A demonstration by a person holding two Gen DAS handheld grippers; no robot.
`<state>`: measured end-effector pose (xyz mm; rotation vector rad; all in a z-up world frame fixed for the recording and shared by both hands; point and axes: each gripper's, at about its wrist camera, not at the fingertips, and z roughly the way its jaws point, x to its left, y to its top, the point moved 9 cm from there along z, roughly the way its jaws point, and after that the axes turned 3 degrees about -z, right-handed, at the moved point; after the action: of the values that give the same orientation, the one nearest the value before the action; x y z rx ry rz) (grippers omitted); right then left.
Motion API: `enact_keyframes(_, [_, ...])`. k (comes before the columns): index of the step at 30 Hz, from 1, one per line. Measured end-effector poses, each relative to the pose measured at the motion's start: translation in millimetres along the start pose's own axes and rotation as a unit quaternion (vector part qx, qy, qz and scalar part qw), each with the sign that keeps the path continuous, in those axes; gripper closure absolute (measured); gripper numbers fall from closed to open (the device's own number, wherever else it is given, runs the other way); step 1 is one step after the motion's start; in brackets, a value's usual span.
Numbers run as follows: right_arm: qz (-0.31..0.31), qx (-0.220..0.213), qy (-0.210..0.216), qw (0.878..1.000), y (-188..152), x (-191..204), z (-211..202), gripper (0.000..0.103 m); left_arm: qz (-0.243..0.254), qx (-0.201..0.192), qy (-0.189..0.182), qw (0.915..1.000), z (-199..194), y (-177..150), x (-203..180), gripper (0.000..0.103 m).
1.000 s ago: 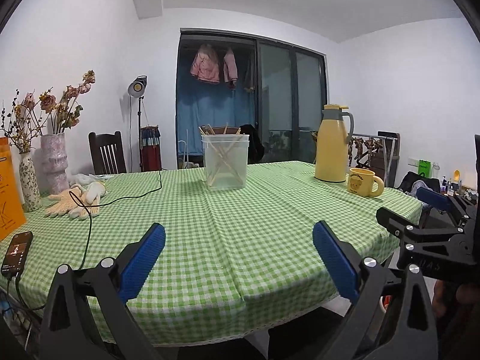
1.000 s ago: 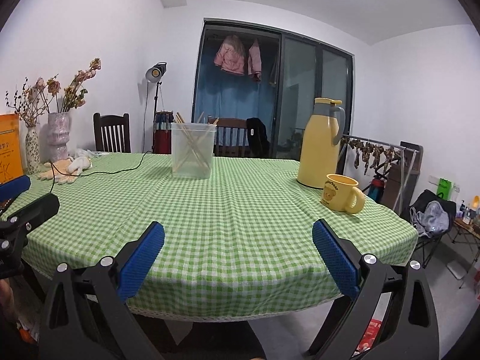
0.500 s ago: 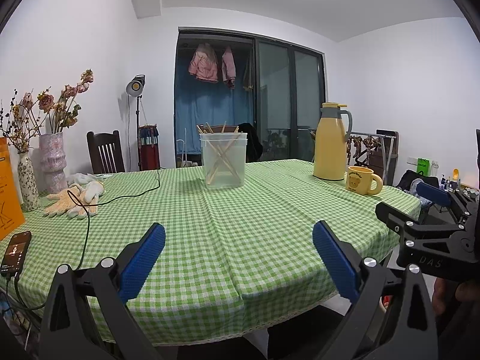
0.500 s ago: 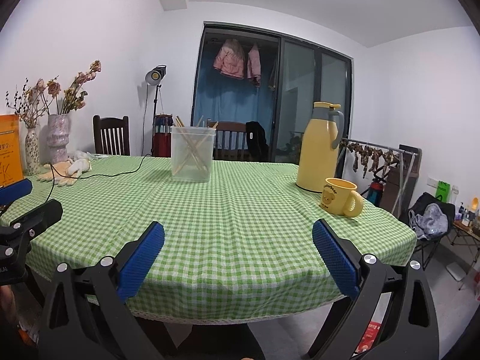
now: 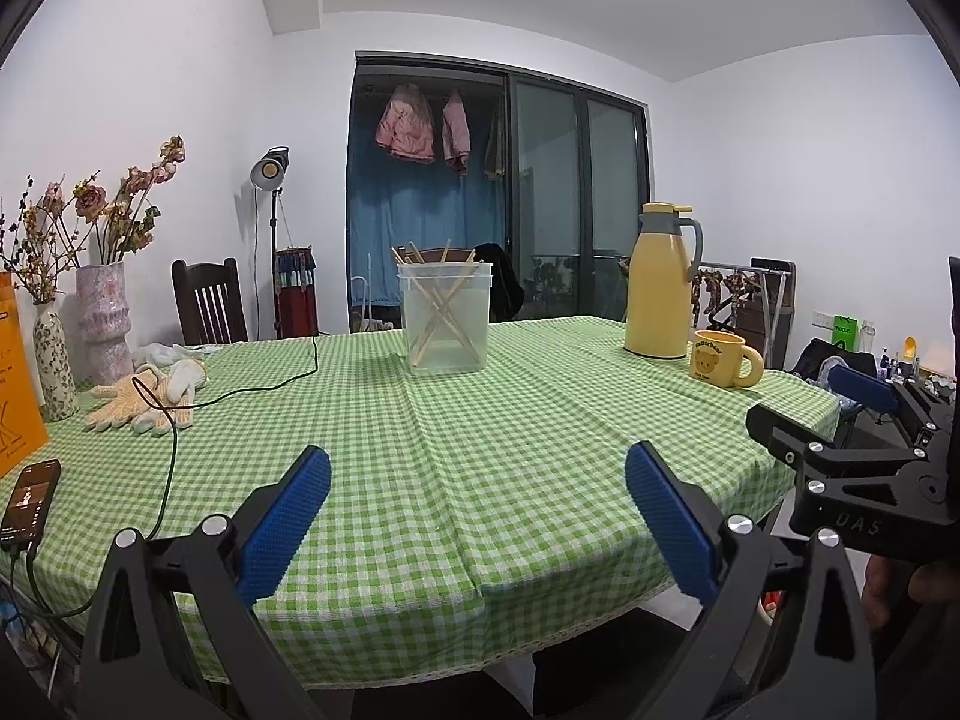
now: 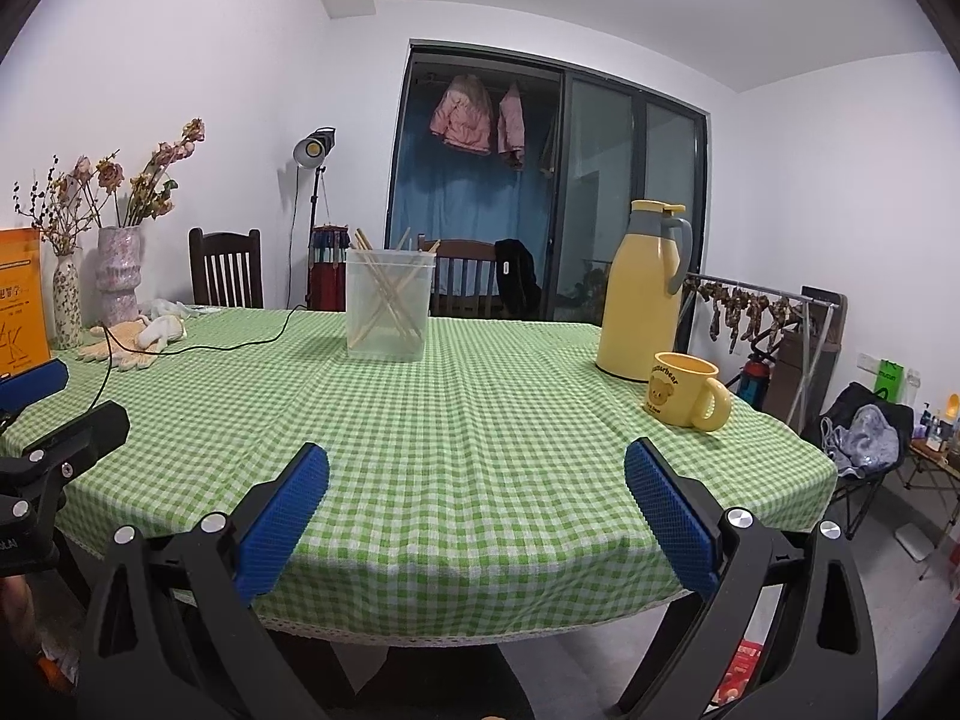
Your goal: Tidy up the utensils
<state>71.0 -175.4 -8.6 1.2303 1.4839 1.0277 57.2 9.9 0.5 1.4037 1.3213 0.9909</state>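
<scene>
A clear plastic container [image 5: 445, 317] [image 6: 390, 306] stands upright at the far middle of the green checked table [image 5: 480, 438] [image 6: 468, 420]. Several wooden chopsticks [image 5: 441, 309] [image 6: 390, 300] lean crossed inside it. My left gripper [image 5: 477, 516] hovers open over the table's near edge, nothing between its blue pads. My right gripper [image 6: 477, 516] is open too, empty, at the near edge farther right. Each gripper shows at the side of the other's view. Both are far from the container.
A yellow thermos jug [image 5: 659, 282] [image 6: 645, 294] and a yellow bear mug [image 5: 723, 359] [image 6: 689, 399] stand at the right. Work gloves [image 5: 144, 396], a black cable [image 5: 240, 390], a phone [image 5: 30, 495], two vases [image 5: 105, 315] and an orange box [image 5: 15, 378] crowd the left side. Chairs stand behind the table.
Both views have sunk slightly and tilted toward level, so the table looks flatter. The grippers stay open and the container has not moved.
</scene>
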Motion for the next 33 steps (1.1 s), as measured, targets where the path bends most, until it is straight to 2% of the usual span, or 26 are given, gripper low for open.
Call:
enact_keyframes(28, [-0.004, 0.009, 0.002, 1.0, -3.3, 1.1, 2.0, 0.008, 0.001, 0.012, -0.002, 0.9999, 2.5, -2.4, -3.5, 0.008])
enact_keyframes(33, [-0.001, 0.011, 0.002, 1.0, -2.9, -0.4, 2.4, 0.008, 0.001, 0.019, 0.008, 0.9998, 5.4, -5.6, -2.3, 0.008])
